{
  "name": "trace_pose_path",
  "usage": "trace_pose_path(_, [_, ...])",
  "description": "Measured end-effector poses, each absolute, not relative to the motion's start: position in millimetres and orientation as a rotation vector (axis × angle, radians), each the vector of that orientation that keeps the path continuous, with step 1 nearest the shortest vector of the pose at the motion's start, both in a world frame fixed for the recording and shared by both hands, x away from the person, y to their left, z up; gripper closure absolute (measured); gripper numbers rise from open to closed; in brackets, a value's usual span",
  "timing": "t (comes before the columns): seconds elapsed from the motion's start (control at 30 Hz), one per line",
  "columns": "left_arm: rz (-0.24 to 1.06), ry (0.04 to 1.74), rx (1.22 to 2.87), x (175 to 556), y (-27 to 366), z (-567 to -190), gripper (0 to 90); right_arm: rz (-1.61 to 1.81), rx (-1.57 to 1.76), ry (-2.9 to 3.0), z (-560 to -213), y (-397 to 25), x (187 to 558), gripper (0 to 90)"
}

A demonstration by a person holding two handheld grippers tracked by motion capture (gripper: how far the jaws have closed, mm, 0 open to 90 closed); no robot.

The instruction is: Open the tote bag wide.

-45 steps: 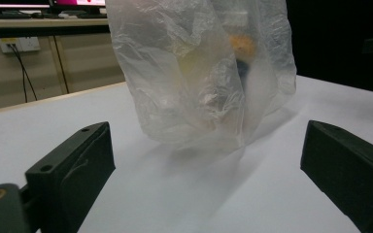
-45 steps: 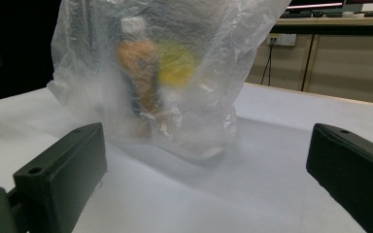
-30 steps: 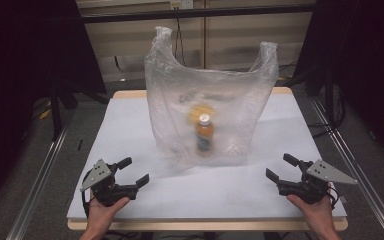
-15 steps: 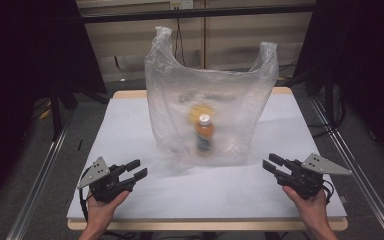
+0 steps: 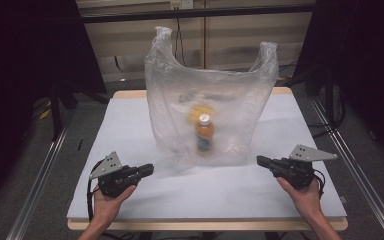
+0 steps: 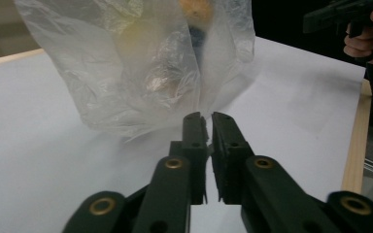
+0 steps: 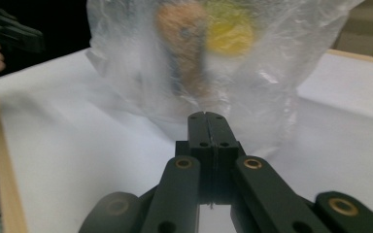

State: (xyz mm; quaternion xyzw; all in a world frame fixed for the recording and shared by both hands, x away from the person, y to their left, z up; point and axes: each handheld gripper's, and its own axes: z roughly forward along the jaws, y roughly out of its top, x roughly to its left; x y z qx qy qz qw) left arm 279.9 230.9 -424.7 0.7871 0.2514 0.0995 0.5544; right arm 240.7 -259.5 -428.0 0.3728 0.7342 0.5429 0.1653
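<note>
A clear plastic bag point(image 5: 207, 107) stands upright in the middle of the white table point(image 5: 130, 115), both handles raised. Inside it an orange bottle point(image 5: 204, 132) with a white cap stands upright, with something yellow point(image 5: 200, 111) behind it. My left gripper point(image 5: 147, 170) rests near the front left, jaws shut with nothing between them, pointing at the bag point(image 6: 141, 63). My right gripper point(image 5: 261, 161) sits at the front right, jaws shut and empty, also aimed at the bag point(image 7: 213, 53). The left gripper point(image 6: 207, 121) and right gripper point(image 7: 207, 116) each stop short of the plastic.
The table's wooden edge point(image 5: 205, 225) runs along the front. Metal rails point(image 5: 37, 185) flank both sides, and a dark frame bar point(image 5: 195, 12) crosses behind the bag. Bare tabletop lies between the grippers and the bag.
Both grippers have gone from open to shut over the last second, staying at the front corners of the table. The bag and bottle have not moved.
</note>
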Motion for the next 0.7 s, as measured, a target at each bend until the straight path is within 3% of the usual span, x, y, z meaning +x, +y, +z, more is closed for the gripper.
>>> trace_pose_path(0.7, [0.213, 0.539, 1.81, 326.1, 198.2, -390.7, 90.0, 1.699, 0.955, 2.082, -379.8, -239.4, 291.5, 90.0])
